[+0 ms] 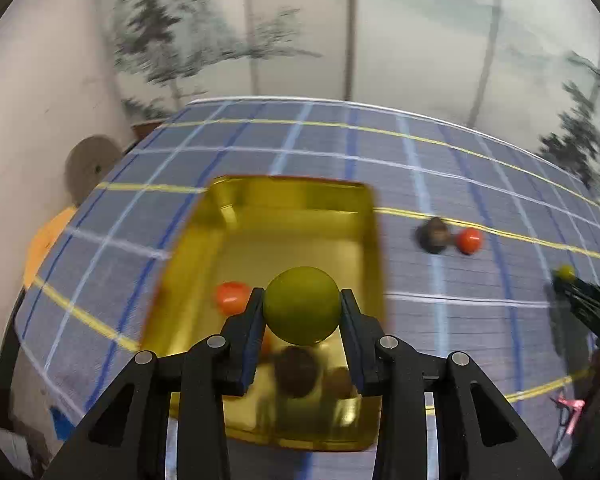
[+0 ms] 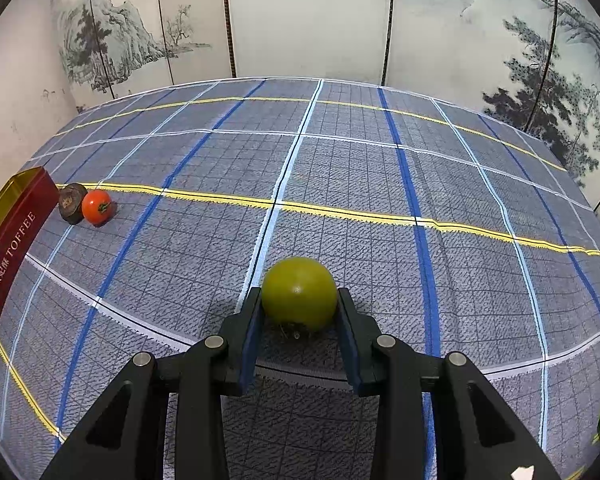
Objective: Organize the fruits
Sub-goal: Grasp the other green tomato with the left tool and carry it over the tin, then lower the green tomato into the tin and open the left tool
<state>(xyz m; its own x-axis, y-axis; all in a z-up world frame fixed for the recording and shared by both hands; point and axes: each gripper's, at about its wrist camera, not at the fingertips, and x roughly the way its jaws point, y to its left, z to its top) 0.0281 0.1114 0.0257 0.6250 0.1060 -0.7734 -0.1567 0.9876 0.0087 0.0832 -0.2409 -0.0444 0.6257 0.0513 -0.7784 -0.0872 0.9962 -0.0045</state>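
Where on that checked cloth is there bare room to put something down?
The widest bare stretch of the tablecloth runs from the orange fruit and dark brown fruit back to the painted screen. It is crowded inside the gold tin, which already holds fruit.

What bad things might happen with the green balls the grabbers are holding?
1. The left gripper pinches its round green fruit only at the sides above the gold tin; it might slip, bounce and knock the orange fruit inside.
2. The right gripper holds another green fruit over the cloth; dropped, it may roll away.
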